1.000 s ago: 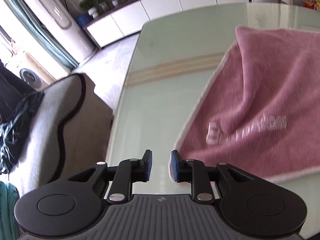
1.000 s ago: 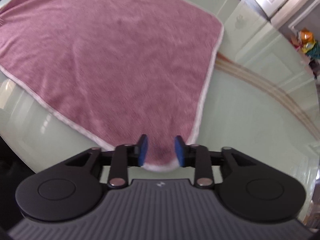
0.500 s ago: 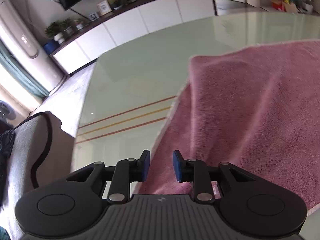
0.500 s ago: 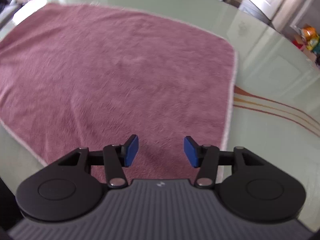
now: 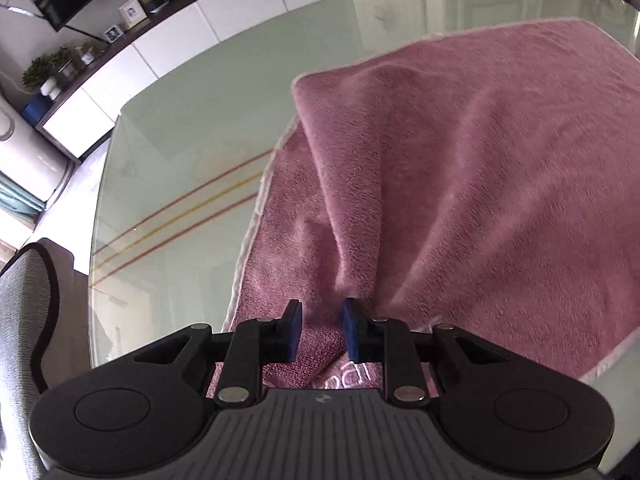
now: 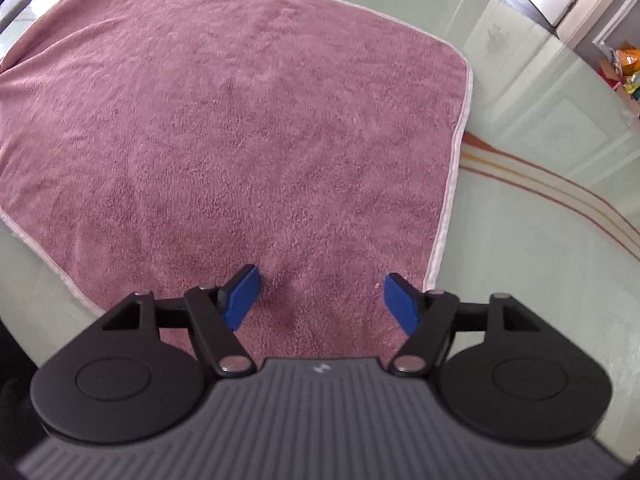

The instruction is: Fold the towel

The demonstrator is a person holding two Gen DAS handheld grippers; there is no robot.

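Towel (image 5: 480,168) is lying on the glass table (image 5: 192,128), pink, with a pale hem, and serving as the landmark for everything else.

Left gripper (image 5: 320,330) is sitting low over the towel's near-left part, jaws narrow, blue pads (image 5: 294,330) a small gap apart. A raised ridge of cloth is running into that gap; whether the pads are actually pinching it, cannot tell. Just behind the pads, white embroidered lettering (image 5: 352,376) is showing on the towel. Beyond the gripper, a folded-over flap is lying across a lower layer, its corner pointing away toward the far-left of the towel. Left of the towel's hem, red and yellow stripes (image 5: 180,216) are crossing the tabletop. Farther off past the table, a white cabinet (image 5: 200,36) is standing along the wall.

Right gripper (image 6: 320,304) is hovering over the towel's (image 6: 240,120) near-right corner, jaws spread wide, gripping nothing, blue pads (image 6: 240,300) standing above flat cloth. Towel here is spreading smooth away from the gripper. Right of its hem, bare table (image 6: 540,240) is showing more stripes.
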